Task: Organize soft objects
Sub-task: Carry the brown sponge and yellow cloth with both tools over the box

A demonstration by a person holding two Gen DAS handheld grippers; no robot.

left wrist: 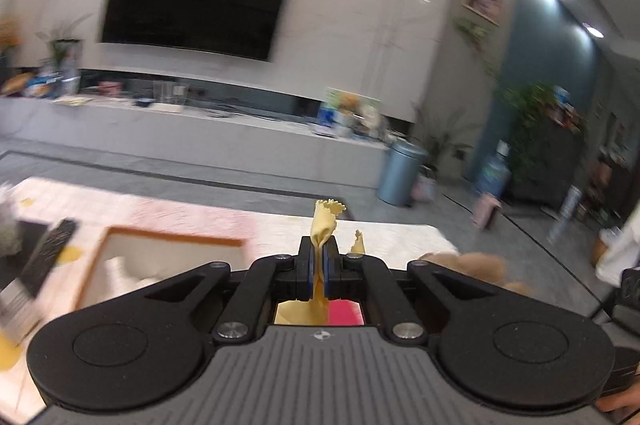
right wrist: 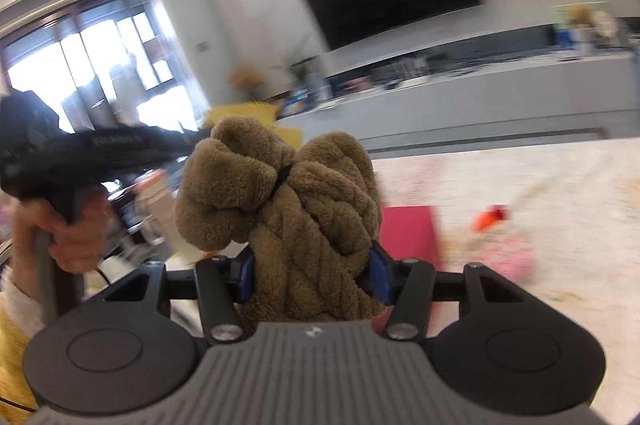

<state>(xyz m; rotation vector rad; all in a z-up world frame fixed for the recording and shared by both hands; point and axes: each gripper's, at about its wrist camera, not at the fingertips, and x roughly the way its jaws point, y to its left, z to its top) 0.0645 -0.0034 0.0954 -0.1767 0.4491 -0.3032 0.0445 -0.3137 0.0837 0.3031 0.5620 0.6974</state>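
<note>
Between both sets of jaws, soft goods held aloft — carry step, drop-off pending.

Left gripper [left wrist: 319, 267]: jaws nearly shut, pinching a thin yellow cloth [left wrist: 324, 225] whose pinked edge sticks up past the fingertips while the rest hangs below. Right gripper [right wrist: 312, 273]: jaws about half open, wedged on a bulky brown plush bundle [right wrist: 280, 201] that swells well beyond the pads [right wrist: 378, 271]. Ahead and left of the left jaws sits a white bin with an orange rim [left wrist: 176, 237] on the pale rug [left wrist: 200, 213]; a pink cloth [right wrist: 408, 237] lies flat beyond the right jaws. Judged: both loads are mid-transport, views blurred. Next calls for steering each load over the bin, likely the destination, lowering, then opening; plush may cling to the pads.
</note>
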